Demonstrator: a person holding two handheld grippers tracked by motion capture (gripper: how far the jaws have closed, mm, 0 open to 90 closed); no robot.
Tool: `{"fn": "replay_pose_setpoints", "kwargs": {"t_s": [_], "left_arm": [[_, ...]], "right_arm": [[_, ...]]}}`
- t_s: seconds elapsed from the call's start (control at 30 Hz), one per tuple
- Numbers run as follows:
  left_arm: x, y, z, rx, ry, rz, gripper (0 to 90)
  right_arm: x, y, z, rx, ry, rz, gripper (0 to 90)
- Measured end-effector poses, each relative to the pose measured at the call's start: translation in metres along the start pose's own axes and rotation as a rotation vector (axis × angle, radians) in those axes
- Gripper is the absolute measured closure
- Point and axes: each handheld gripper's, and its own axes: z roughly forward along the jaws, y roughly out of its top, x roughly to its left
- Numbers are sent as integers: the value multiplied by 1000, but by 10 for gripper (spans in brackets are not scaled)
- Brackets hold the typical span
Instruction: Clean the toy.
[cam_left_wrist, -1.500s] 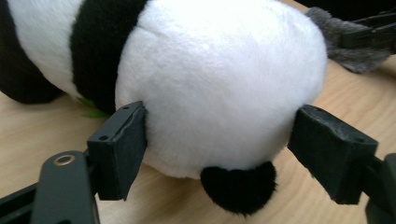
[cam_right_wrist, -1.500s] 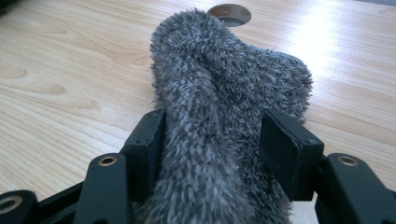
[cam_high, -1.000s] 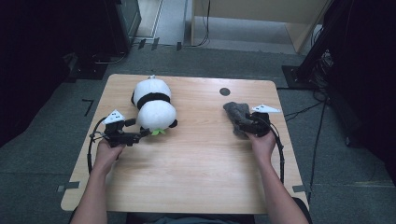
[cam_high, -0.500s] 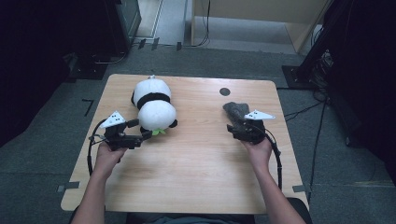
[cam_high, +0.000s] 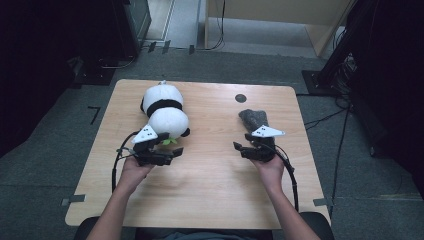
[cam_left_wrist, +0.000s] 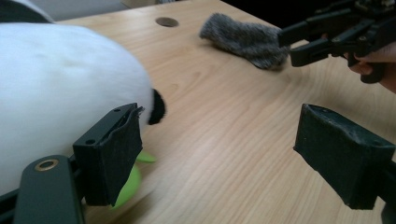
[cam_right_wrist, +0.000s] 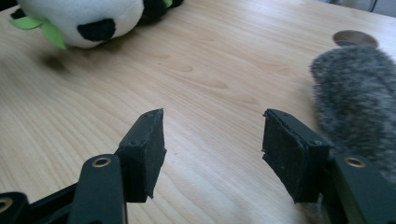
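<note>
- Resting on the pale wooden table (cam_high: 200, 200), the black and white plush panda toy (cam_high: 164, 111) lies in the upper left part of the high view, and the grey fuzzy cloth piece (cam_high: 253, 118) lies in the upper right part.
- The left gripper (cam_high: 172, 151) is just below the panda's round white head in the high view. Its jaws stand wide apart and nothing is between them.
- In the left gripper view the panda's white body (cam_left_wrist: 60, 88) is just beside the left pad (cam_left_wrist: 114, 158), and small green felt leaves (cam_left_wrist: 130, 179) show under it. I cannot tell if the pad touches the plush.
- The right gripper (cam_high: 241, 149) is just below the grey cloth in the high view. Its jaws are about half apart and released, with bare table between them.
- In the right gripper view the grey cloth (cam_right_wrist: 357, 98) lies at the right edge, next to the right pad (cam_right_wrist: 289, 154), not between the pads.
- My judgement on progress: no thing is grasped or lifted yet, so the work looks to be at an early point. Each thing is near one gripper, and the grasping and moving are left to do.
- The panda's long axis runs from the top of the high view to its middle, a little tilted. Its head points toward the bottom of the frame, to the person.
- The grey cloth's long axis runs almost the same way, from the top toward the right gripper.
</note>
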Motion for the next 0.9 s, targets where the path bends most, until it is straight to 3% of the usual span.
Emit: {"fn": "replay_pose_setpoints", "kwargs": {"t_s": [0.17,0.33,0.57,0.73,0.9], "left_arm": [[-10,-1,16,10,-50,-2,153],[-20,-4,34,37,-57,-8,154],[-28,-13,58,91,-43,12,162],[-25,-21,68,129,-22,15,163],[-24,-26,74,135,-10,36,171]], "right_arm": [[12,-3,8,10,24,-18,395],[24,-5,15,14,68,-4,405],[39,-13,26,24,73,-18,405],[46,-20,33,48,76,-20,404],[51,-26,37,52,65,-29,404]]}}
